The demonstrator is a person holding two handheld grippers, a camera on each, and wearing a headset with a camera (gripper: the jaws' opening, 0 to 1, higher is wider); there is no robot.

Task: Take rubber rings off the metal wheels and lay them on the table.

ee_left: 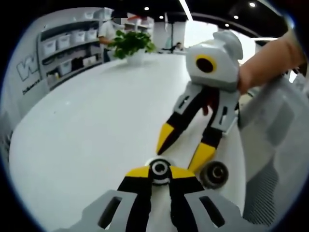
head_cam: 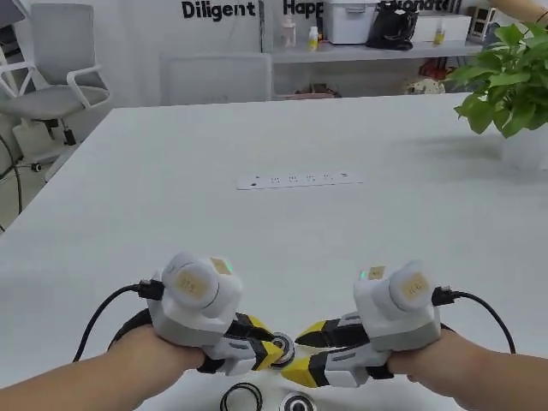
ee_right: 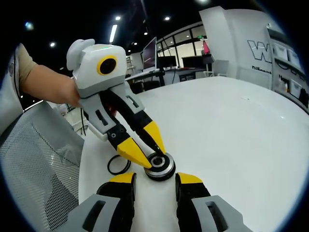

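While the left gripper (ee_left: 159, 174) clamps the metal wheel (ee_right: 161, 167) firmly, the right gripper (ee_left: 182, 150), jaws spread, should pinch only its rubber ring (ee_right: 170, 172).

The left gripper (head_cam: 272, 353) half covers its metal wheel (head_cam: 283, 348); behind it the picture's edge crops a rubber ring (head_cam: 242, 397) and second wheel (head_cam: 297, 402).

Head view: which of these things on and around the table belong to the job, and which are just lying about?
Belong to the job:
- metal wheel, clamped in the left tool
- second wheel on the table
- rubber ring lying loose on the table
- right tool, open

Just lying about:
- power strip
- potted plant
- office chair
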